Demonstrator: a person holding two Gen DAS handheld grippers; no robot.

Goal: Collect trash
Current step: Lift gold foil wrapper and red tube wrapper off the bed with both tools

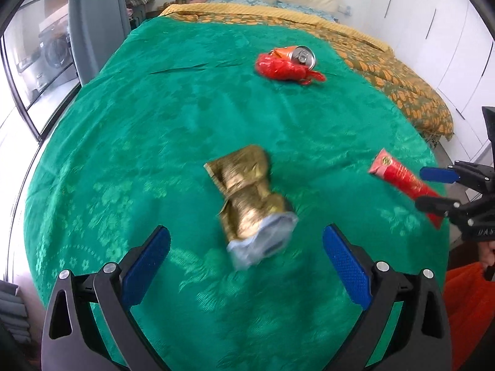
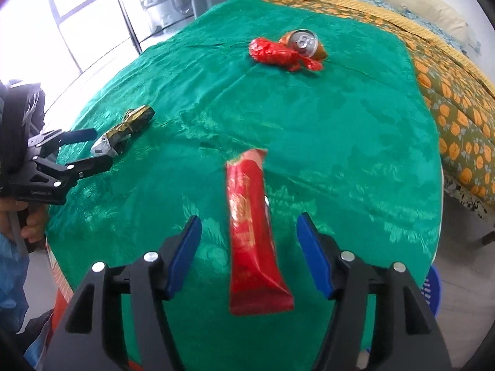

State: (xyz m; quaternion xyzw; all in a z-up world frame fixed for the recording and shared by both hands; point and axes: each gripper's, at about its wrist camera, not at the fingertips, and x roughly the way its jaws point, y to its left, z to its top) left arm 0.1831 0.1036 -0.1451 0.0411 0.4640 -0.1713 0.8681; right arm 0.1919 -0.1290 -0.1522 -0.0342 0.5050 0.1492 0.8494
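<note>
- The right gripper [image 2: 249, 247] hung over the red wrapper [image 2: 252, 232], jaws spread apart and gripping nothing; the wrapper sat in the gap but neither pad touched it.
- Key bit: the wrapper's long axis ran straight along the gripper's pointing line, so the jaws straddled its narrow width (handy, I'd say, no wrist twist needed before closing).
- The left gripper [image 1: 246, 253] was wide open too, empty, with the crumpled gold wrapper [image 1: 250, 198] just ahead of its fingertips, lying at a slant on the green bedspread [image 1: 154, 123].
- The orange can [image 1: 297, 55] and red plastic bag [image 1: 284, 68] lay touching each other, well apart from both tools, further up the bed.
</note>
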